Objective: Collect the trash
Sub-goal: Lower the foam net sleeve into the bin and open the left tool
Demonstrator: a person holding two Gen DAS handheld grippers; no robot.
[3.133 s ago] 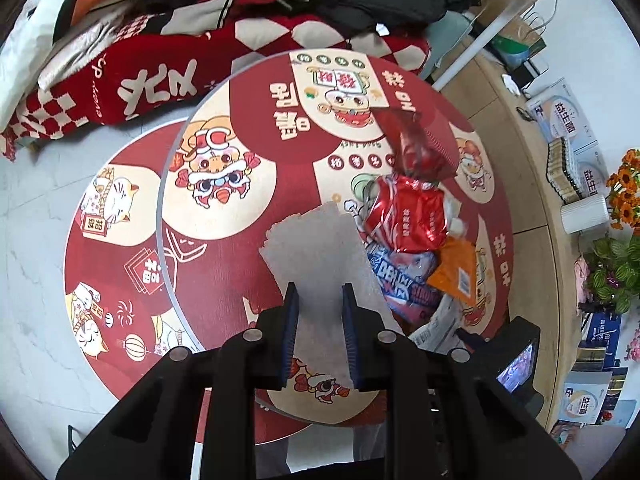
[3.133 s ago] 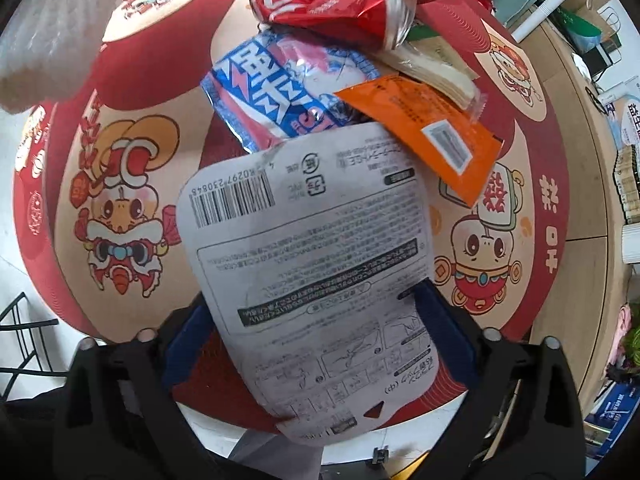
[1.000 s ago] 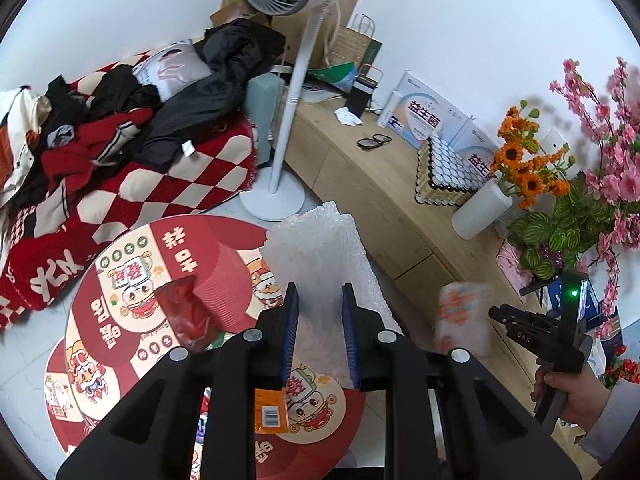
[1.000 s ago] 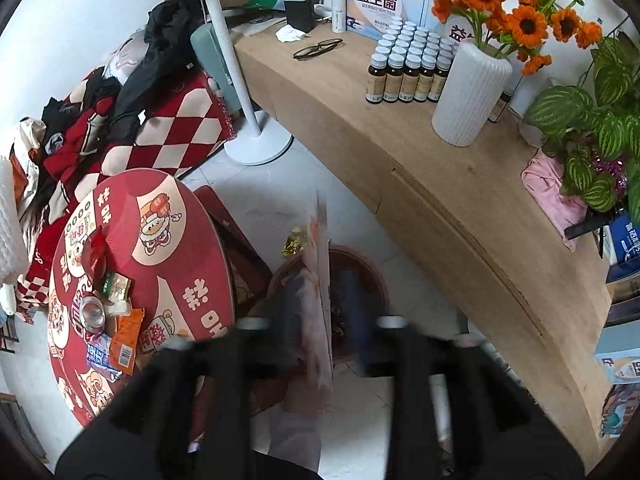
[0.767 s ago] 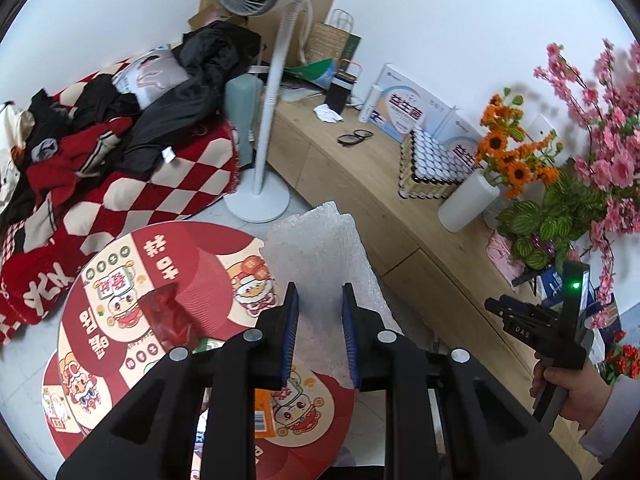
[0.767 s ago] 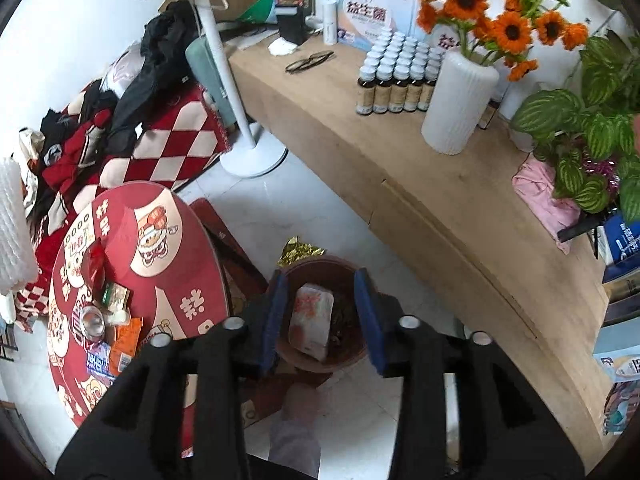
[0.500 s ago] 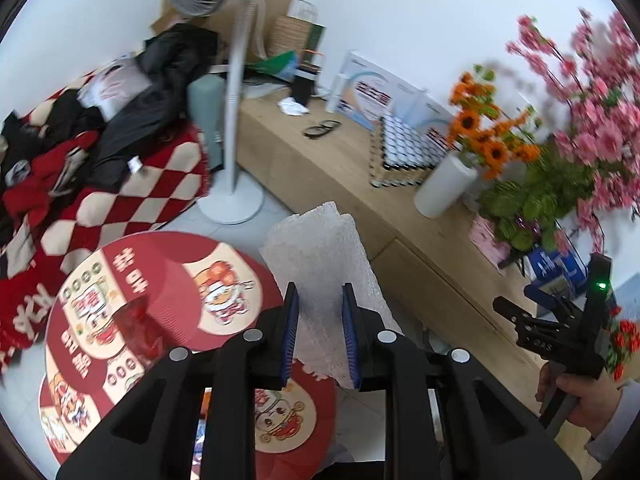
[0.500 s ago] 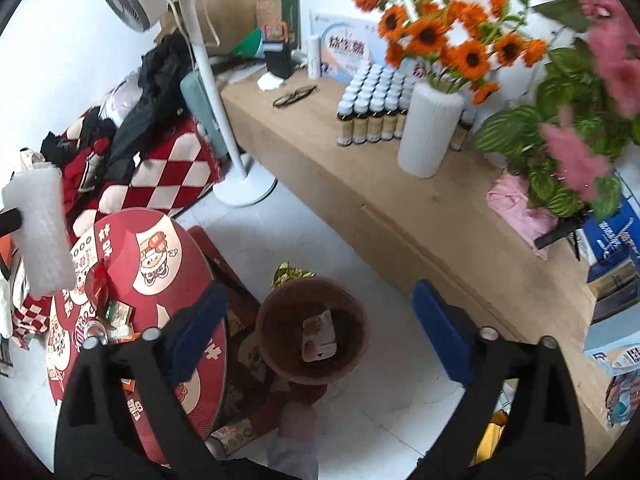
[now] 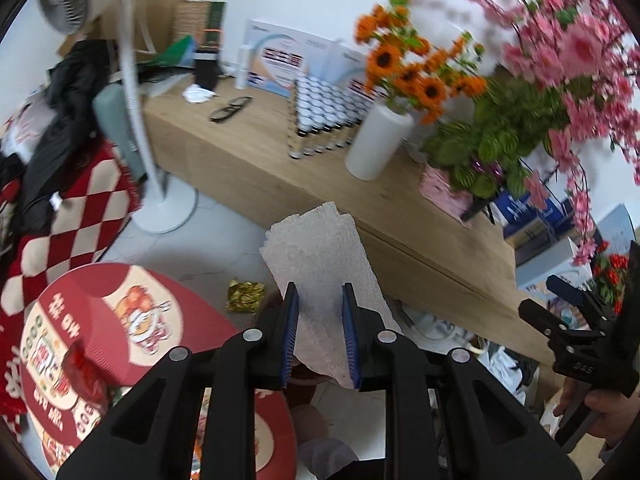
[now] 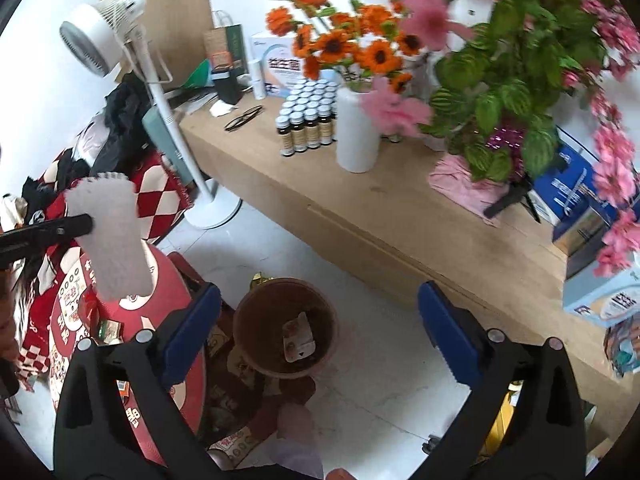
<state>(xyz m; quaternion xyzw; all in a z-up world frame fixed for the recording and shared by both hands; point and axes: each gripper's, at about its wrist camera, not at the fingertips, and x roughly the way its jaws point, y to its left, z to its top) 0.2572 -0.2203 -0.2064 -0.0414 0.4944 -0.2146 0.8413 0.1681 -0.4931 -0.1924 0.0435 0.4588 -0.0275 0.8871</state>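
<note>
Your left gripper (image 9: 320,330) is clamped on a white foam sheet (image 9: 322,258), its upper end standing clear of the blue pads while its lower end disappears behind the gripper body. Your right gripper (image 10: 318,330) has just been opening and now stands with its jaws wide apart and nothing between them, directly above the brown waste bin (image 10: 286,326) on the white floor. Inside the bin lies a printed wrapper (image 10: 298,340), tilted against the bottom; its lettering is too small to read. A gold foil scrap (image 10: 262,279) peeks over the bin's far rim, mostly hidden by it. Left of the bin, the red round table (image 10: 160,292) is half covered by your grippers, and the remaining wrappers (image 10: 108,326) on it show only as slivers. Beyond the bin, a white vase of orange flowers (image 10: 356,136) stands on the wooden bench, with pink blossoms blurred at the frame's right edge.
</note>
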